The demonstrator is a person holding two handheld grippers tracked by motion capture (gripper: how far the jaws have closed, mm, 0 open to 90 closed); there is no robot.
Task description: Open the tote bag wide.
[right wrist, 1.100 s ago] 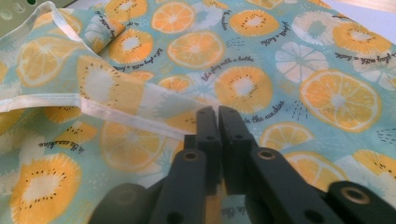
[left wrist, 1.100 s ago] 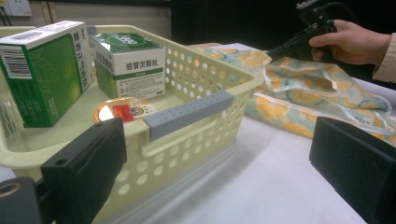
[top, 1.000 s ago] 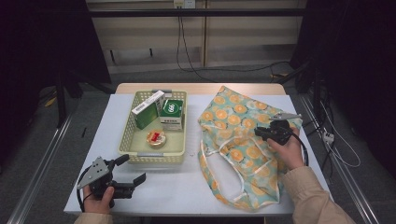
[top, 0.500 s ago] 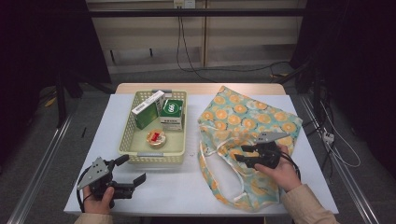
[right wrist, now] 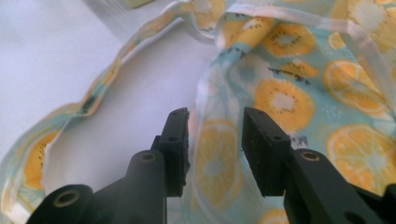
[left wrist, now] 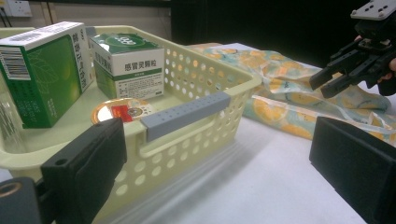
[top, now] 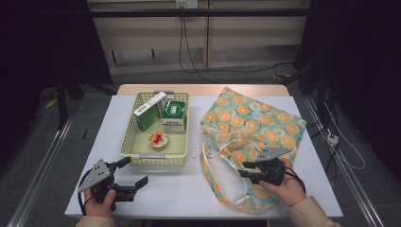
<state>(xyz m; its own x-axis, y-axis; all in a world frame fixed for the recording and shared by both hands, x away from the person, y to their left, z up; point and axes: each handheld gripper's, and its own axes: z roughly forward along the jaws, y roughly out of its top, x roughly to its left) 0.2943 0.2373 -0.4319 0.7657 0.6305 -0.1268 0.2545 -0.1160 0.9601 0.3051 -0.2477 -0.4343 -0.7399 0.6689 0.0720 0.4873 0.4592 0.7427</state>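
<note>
Now the right gripper (top: pixel 243 169), jaws just closing, straddles the fruit-print bag's (top: pixel 255 118) edge near the bench's front; the left gripper (top: pixel 135 172) gapes wide.

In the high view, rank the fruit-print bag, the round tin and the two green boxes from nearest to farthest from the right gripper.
1. Fruit-print bag: directly under the right gripper.
2. Round tin: in the basket's near end, to the left.
3. Two green boxes: at the basket's far end; too close to rank.

Yellow basket (top: pixel 126 144) w/ 2 green boxes (top: pixel 149 110), small tin (top: pixel 158 140) (round), white table (top: pixel 189 189)
</note>
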